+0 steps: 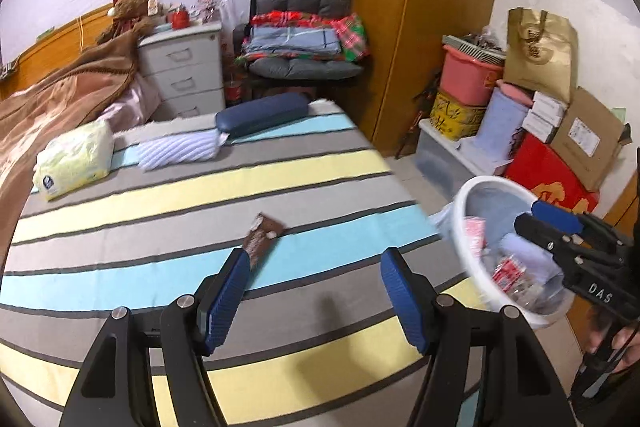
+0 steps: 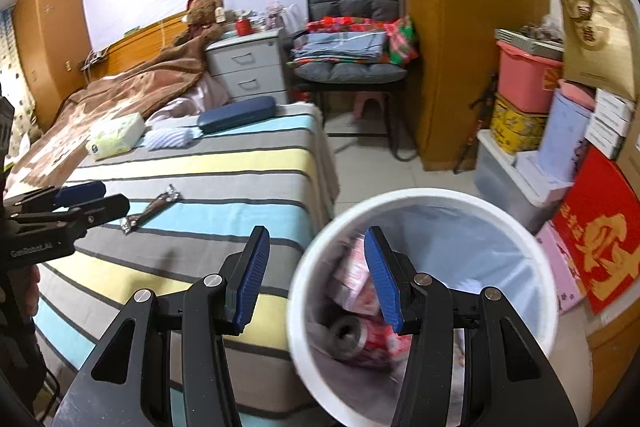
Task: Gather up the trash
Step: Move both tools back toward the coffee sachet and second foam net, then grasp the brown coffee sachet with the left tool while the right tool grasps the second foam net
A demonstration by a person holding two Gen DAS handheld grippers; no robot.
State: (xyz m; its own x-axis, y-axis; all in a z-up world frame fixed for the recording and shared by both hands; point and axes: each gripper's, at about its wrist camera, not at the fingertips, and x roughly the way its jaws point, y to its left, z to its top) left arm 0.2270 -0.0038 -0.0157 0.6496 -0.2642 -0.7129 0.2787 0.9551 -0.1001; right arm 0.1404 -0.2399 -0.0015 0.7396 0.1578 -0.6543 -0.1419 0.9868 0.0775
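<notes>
A brown snack wrapper lies flat on the striped bed cover, just beyond my left gripper's left fingertip. It also shows in the right wrist view. My left gripper is open and empty above the bed. A white trash bin with a liner stands on the floor beside the bed and holds a crushed red can and red-and-white wrappers. My right gripper is open and empty over the bin's near rim. The bin also shows in the left wrist view.
On the bed's far end lie a tissue pack, a white knitted cloth and a dark blue case. A nightstand, a chair with folded blankets, a wardrobe and stacked boxes line the walls.
</notes>
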